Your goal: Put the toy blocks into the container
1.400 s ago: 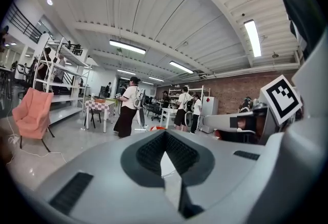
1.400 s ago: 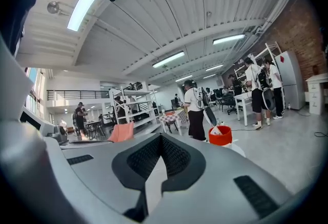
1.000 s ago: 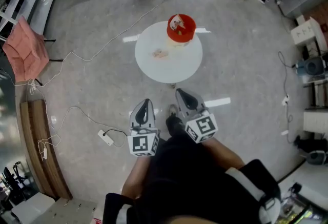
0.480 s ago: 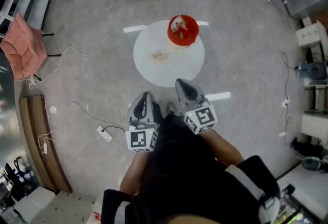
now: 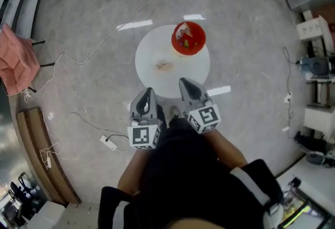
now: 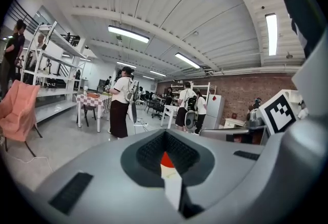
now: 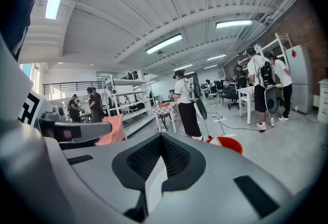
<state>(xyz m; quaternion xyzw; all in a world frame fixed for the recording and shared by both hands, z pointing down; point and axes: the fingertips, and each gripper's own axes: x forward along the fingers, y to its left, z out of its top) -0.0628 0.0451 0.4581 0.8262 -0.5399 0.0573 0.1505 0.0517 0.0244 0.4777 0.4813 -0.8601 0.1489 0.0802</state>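
Left gripper [image 5: 147, 98] and right gripper [image 5: 187, 89] each pressed together with nothing between them, side by side at the near edge of the round white counter [image 5: 149, 73], small pale toy blocks [image 5: 164, 65] near the counter's middle, red container [image 5: 188, 39] at its far side, white cable [image 5: 78, 60] on the grey floor [image 5: 251, 65].

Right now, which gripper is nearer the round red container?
Right. The right gripper is short of the red container, almost in line; the left gripper is farther left.

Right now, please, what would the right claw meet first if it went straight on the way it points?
Probably the near rim of the round white table, just ahead of the right claw; the red container stands beyond. Depth is unclear.
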